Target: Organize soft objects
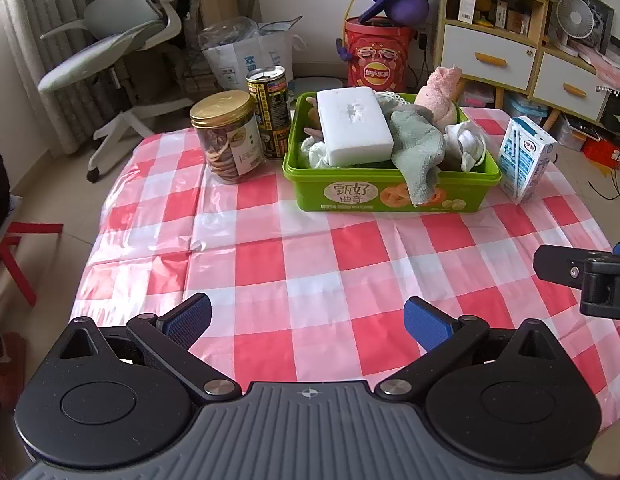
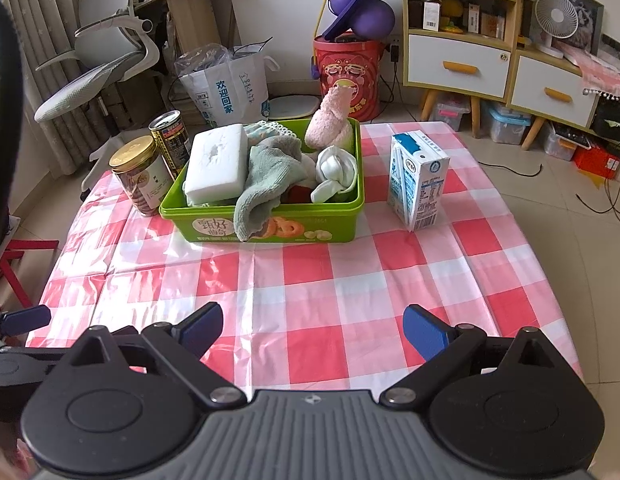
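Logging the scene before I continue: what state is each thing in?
left claw: open, empty
right claw: open, empty
green bin: upright, piled full
white sponge block: lying on the pile
green towel: draped over the bin's front rim
cookie jar: lidded
milk carton: upright

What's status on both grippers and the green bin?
Left gripper open, empty. Right gripper open, empty. Green bin piled with soft items, green cloth draped over rim. Nothing blocking.

One green box (image 2: 342,216) on the worktop (image 2: 350,280) — in it one white sponge block (image 2: 218,164), one green cloth (image 2: 266,184), one pink cloth (image 2: 330,124), one white cloth bundle (image 2: 336,178). Beside it — one jar (image 2: 140,176), one can (image 2: 170,138), one milk carton (image 2: 420,178).
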`<act>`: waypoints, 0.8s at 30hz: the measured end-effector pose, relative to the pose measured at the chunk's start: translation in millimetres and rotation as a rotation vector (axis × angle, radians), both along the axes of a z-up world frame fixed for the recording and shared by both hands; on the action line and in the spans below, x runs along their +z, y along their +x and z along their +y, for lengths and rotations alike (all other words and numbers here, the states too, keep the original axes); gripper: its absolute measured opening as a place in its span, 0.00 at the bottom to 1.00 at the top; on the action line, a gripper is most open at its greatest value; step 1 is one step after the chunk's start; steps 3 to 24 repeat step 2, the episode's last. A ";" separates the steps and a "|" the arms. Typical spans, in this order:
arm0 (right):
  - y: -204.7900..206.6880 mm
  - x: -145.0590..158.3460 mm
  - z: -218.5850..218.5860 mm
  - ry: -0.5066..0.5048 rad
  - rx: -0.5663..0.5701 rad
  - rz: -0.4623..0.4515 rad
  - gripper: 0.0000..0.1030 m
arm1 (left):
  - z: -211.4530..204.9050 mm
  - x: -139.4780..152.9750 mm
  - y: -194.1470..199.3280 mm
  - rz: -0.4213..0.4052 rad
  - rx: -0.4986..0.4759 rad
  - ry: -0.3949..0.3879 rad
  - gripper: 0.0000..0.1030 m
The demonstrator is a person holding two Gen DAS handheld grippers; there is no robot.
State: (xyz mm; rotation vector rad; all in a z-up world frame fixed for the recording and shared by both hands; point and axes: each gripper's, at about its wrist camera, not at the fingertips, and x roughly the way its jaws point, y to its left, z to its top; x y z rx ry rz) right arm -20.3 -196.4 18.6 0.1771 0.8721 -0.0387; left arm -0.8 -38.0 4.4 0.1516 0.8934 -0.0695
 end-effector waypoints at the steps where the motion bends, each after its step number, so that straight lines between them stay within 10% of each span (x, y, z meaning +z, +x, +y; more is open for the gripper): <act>1: 0.1 -0.6 0.3 0.001 0.001 0.001 0.65 | -0.1 0.1 0.1 0.001 -0.003 -0.002 0.95; 24: 0.1 -1.5 0.9 0.001 0.001 0.002 0.65 | -0.3 0.3 -0.2 0.002 -0.005 -0.005 0.95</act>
